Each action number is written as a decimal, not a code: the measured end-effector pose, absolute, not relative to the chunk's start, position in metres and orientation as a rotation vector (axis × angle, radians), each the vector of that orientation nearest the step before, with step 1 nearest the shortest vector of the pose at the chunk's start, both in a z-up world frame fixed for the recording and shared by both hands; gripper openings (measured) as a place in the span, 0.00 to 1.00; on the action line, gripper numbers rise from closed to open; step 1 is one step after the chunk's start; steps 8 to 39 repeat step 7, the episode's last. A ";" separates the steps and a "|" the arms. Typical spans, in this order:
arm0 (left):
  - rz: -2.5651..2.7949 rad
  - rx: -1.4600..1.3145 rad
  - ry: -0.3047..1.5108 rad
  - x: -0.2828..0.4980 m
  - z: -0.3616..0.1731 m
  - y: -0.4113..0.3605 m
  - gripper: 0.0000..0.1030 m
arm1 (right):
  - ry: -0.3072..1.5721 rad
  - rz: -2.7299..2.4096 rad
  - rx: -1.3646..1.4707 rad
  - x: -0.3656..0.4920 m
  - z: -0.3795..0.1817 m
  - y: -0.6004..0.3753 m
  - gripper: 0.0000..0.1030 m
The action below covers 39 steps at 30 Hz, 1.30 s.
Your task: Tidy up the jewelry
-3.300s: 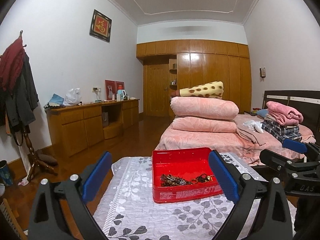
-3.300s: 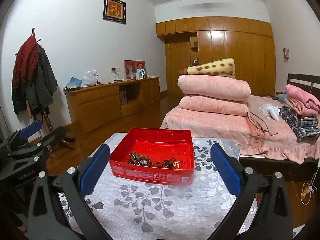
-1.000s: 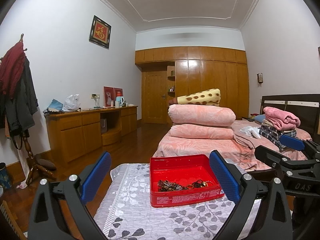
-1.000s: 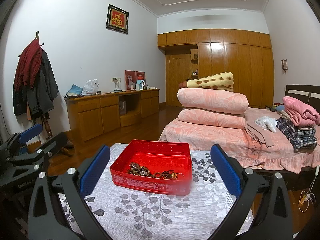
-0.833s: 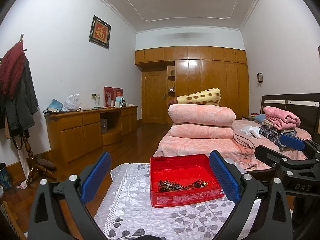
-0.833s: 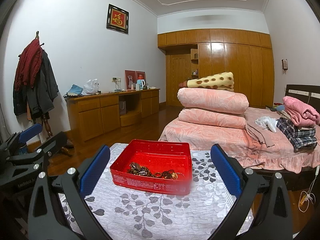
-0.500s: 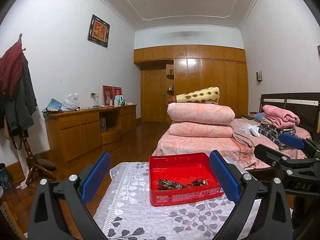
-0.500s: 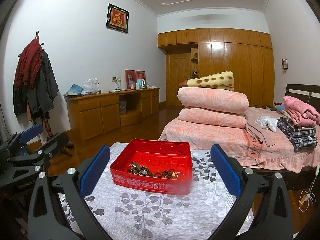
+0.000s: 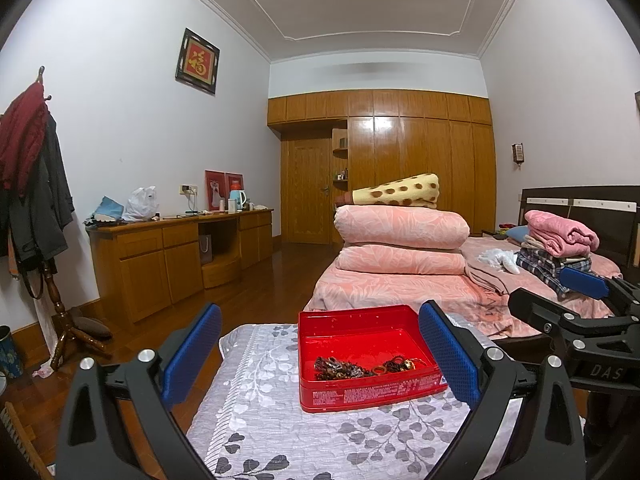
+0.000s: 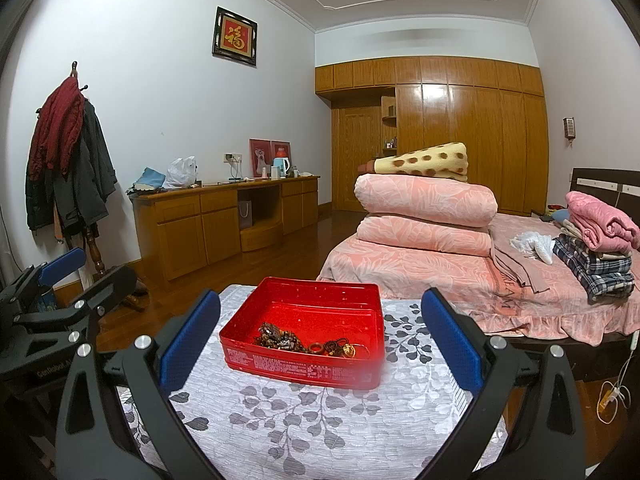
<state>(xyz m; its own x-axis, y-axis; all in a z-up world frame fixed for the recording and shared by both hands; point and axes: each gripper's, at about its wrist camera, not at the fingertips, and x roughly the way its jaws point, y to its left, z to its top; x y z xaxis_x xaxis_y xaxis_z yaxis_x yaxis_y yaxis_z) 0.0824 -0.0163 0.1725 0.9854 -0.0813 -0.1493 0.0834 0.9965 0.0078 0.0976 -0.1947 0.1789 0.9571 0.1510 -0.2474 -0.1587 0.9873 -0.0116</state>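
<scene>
Since the tangled dark bead strings and rings point(image 10: 308, 342) in the shallow red metal tin point(image 10: 280, 364) look light and snaggy, we judge one near loop best. Our left gripper point(image 9: 320, 354) and right gripper point(image 10: 320, 338) gape, empty.

Tangled jewelry point(image 10: 312, 342), pieces indistinguishable

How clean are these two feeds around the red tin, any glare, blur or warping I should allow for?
Left wrist: red tin sharp, jewelry readable, wardrobe doors glare, walls bow at the edges. Right wrist: the tin's near right corner smears into a red blur; heavy fisheye curve, dark corners.
</scene>
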 end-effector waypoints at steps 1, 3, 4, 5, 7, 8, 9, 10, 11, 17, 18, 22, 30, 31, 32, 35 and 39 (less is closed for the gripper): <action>-0.080 0.012 0.150 0.083 0.172 -0.016 0.94 | 0.249 0.157 -0.031 0.098 0.179 -0.195 0.95; -0.080 0.012 0.150 0.083 0.173 -0.016 0.94 | 0.248 0.157 -0.032 0.098 0.179 -0.195 0.95; -0.080 0.013 0.150 0.083 0.173 -0.016 0.94 | 0.248 0.157 -0.031 0.098 0.179 -0.195 0.95; -0.079 0.013 0.150 0.083 0.173 -0.016 0.94 | 0.249 0.157 -0.031 0.098 0.179 -0.195 0.95; -0.080 0.013 0.151 0.083 0.173 -0.016 0.94 | 0.248 0.157 -0.032 0.098 0.179 -0.195 0.95; -0.080 0.013 0.151 0.083 0.173 -0.016 0.94 | 0.248 0.157 -0.032 0.098 0.179 -0.195 0.95; -0.080 0.013 0.151 0.083 0.173 -0.016 0.94 | 0.248 0.157 -0.032 0.098 0.179 -0.195 0.95; -0.080 0.013 0.151 0.083 0.173 -0.016 0.94 | 0.248 0.157 -0.032 0.098 0.179 -0.195 0.95; -0.080 0.013 0.151 0.083 0.173 -0.016 0.94 | 0.248 0.157 -0.032 0.098 0.179 -0.195 0.95; -0.080 0.013 0.151 0.083 0.173 -0.016 0.94 | 0.248 0.157 -0.032 0.098 0.179 -0.195 0.95; -0.080 0.013 0.151 0.083 0.173 -0.016 0.94 | 0.248 0.157 -0.032 0.098 0.179 -0.195 0.95; -0.080 0.013 0.151 0.083 0.173 -0.016 0.94 | 0.248 0.157 -0.032 0.098 0.179 -0.195 0.95; -0.080 0.013 0.151 0.083 0.173 -0.016 0.94 | 0.248 0.157 -0.032 0.098 0.179 -0.195 0.95; -0.080 0.013 0.151 0.083 0.173 -0.016 0.94 | 0.248 0.157 -0.032 0.098 0.179 -0.195 0.95; -0.080 0.013 0.151 0.083 0.173 -0.016 0.94 | 0.248 0.157 -0.032 0.098 0.179 -0.195 0.95; -0.080 0.013 0.151 0.083 0.173 -0.016 0.94 | 0.248 0.157 -0.032 0.098 0.179 -0.195 0.95; -0.080 0.013 0.151 0.083 0.173 -0.016 0.94 | 0.248 0.157 -0.032 0.098 0.179 -0.195 0.95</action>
